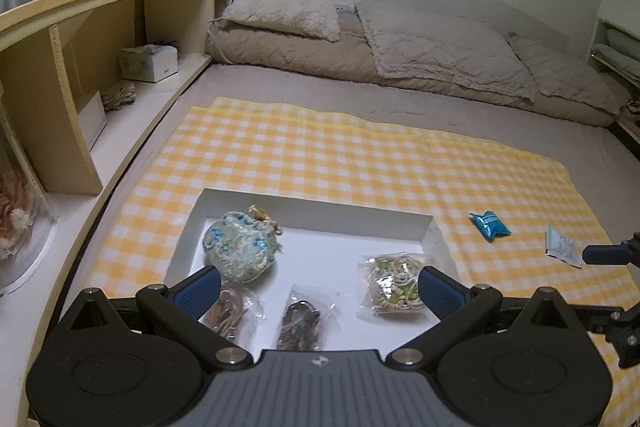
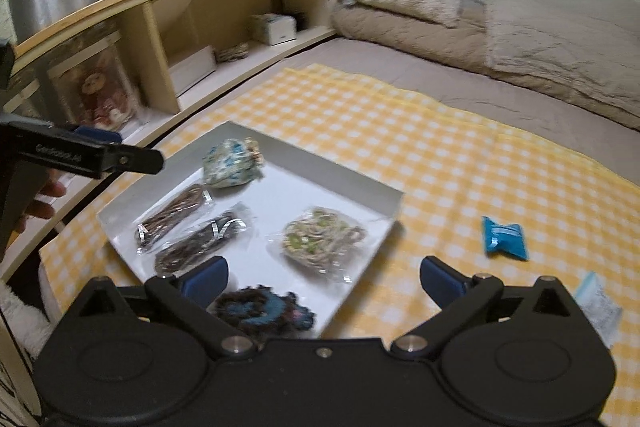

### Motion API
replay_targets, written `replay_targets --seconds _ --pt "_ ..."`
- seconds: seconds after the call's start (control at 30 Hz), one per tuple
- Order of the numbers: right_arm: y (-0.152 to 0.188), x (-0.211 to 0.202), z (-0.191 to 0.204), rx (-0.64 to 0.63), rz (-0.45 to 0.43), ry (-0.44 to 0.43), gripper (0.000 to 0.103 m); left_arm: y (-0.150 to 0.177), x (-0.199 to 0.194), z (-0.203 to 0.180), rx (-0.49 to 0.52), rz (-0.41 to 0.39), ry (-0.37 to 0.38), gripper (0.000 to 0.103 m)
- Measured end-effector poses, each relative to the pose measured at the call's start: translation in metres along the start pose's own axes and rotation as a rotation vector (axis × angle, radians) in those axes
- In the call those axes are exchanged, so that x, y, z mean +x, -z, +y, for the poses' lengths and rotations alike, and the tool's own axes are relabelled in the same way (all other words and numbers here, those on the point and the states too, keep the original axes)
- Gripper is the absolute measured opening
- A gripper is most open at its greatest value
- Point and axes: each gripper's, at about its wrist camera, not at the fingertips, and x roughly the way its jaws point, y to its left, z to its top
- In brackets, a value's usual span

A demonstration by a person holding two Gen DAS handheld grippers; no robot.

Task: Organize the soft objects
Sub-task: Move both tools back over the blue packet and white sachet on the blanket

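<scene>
A white tray [image 1: 192,227] lies on a yellow checked cloth [image 1: 320,155] on the bed. In it are a blue-patterned pouch [image 1: 238,247], two bagged brown cords [image 1: 226,313] [image 1: 298,323] and a bagged green-beige bundle [image 1: 394,285]. My left gripper [image 1: 318,293] is open and empty above the tray's near side. My right gripper [image 2: 322,281] is open and empty over the tray's near corner, just above a dark blue knitted piece [image 2: 264,309]. A blue packet [image 2: 504,238] and a white sachet [image 2: 598,307] lie on the cloth to the right.
A wooden shelf unit [image 1: 80,39] runs along the left with a tissue box [image 1: 150,63] and a rope coil [image 1: 120,97]. Folded beige quilts and a pillow [image 1: 360,43] lie at the bed's far end. The left gripper's body [image 2: 80,155] shows at left in the right wrist view.
</scene>
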Motion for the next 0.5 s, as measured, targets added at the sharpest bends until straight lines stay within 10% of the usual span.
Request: replay_targets --seconds 0.5 --pt "0.020 -0.037 -0.075 0.172 -0.038 0.162 0.103 -0.016 0.024 -0.075 0.077 -0.003 0.090 0.103"
